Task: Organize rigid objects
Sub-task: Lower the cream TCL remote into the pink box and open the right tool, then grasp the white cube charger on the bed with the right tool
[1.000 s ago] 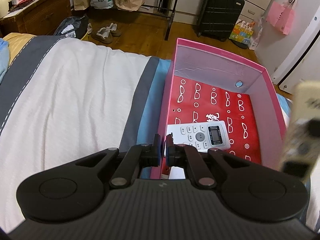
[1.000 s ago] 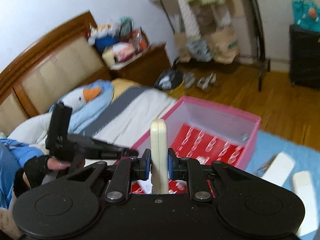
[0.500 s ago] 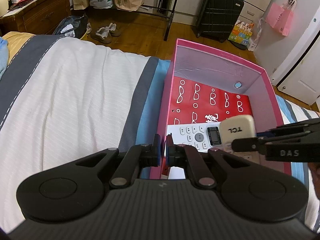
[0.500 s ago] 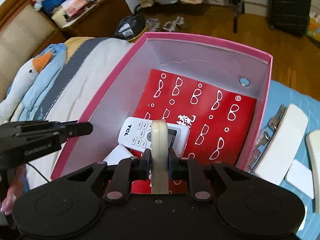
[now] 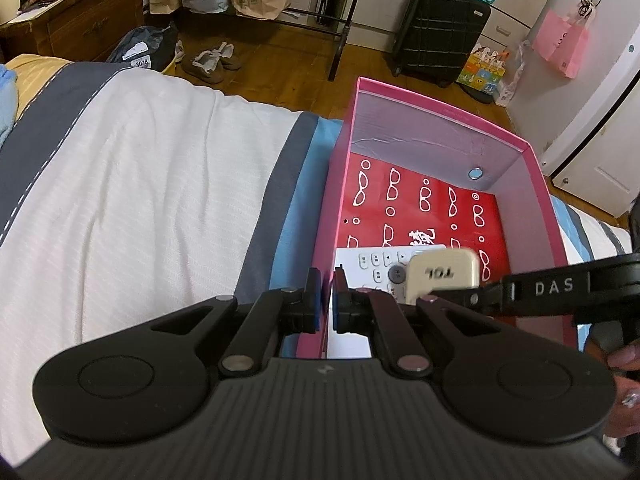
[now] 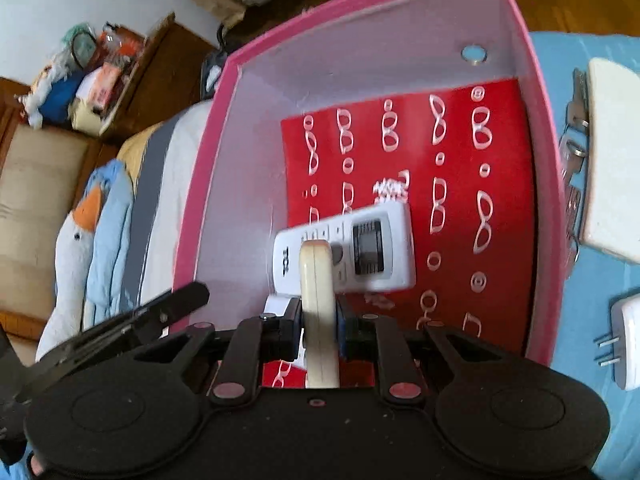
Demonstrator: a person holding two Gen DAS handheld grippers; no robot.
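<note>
My bed (image 5: pixel 152 184) carries one pink box (image 5: pixel 440 114), open at the top, its floor lined with a red sheet printed with white spectacles (image 6: pixel 460 184). Inside the box I count two remotes. One white remote (image 6: pixel 372 248) lies flat on the red sheet near my end, buttons and screen up, its long axis running across the box. The other, a cream remote (image 6: pixel 318 312), is clamped edge-on between the pads of my right gripper (image 6: pixel 319 326), just over the white one, its long axis pointing forward along the fingers and down into the box. My left gripper (image 5: pixel 325 300) is pinched together on the box's near-left wall, the pink rim caught between its pads. Outside, on the blue cover to the right, lie one white plug adapter (image 6: pixel 626 346), a bunch of keys (image 6: pixel 574 148) and a white slab (image 6: pixel 612 152).
</note>
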